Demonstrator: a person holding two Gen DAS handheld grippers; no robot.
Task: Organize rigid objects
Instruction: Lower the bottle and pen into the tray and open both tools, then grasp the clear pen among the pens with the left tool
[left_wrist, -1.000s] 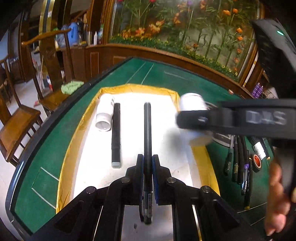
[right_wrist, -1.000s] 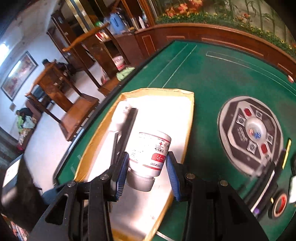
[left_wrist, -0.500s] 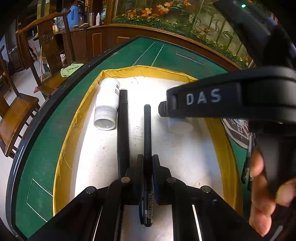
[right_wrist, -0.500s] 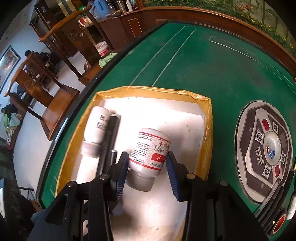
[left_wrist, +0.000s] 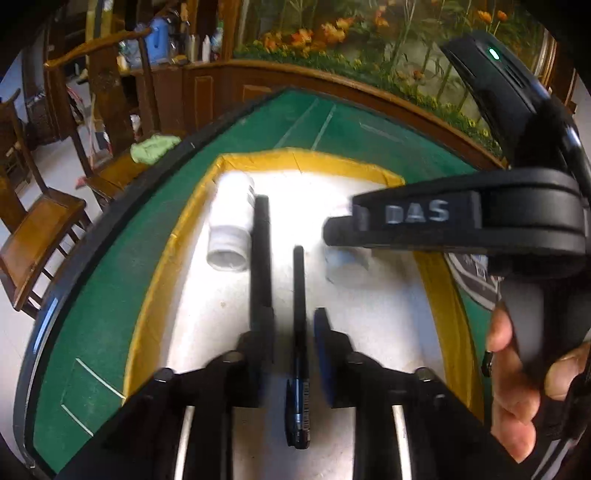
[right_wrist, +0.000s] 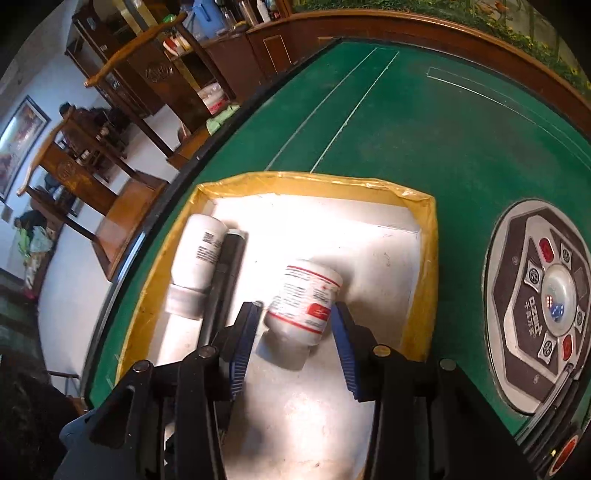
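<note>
A white tray with yellow rim (left_wrist: 448, 317) (right_wrist: 428, 266) lies on the green table. In it lie a white bottle (left_wrist: 231, 225) (right_wrist: 197, 258) and a thick black marker (left_wrist: 260, 258) (right_wrist: 227, 273) side by side at the left. My left gripper (left_wrist: 293, 332) is open; a thin black pen (left_wrist: 299, 332) lies on the tray floor between its jaws. My right gripper (right_wrist: 295, 325) is open around a red-labelled white bottle (right_wrist: 304, 299) that lies on the tray; gaps show on both sides. The right gripper's body (left_wrist: 461, 221) crosses the left wrist view and hides most of that bottle.
A round black and grey dice console (right_wrist: 543, 299) sits in the table to the right of the tray. Wooden chairs (left_wrist: 40, 229) stand off the table's left edge, with a green cloth (left_wrist: 153, 146) on one. A wooden rail and flower planter line the far side.
Both grippers opened: the left let go of the thin pen, the right let go of the red-labelled bottle, which now lies in the tray. The right gripper came lower over the tray.
</note>
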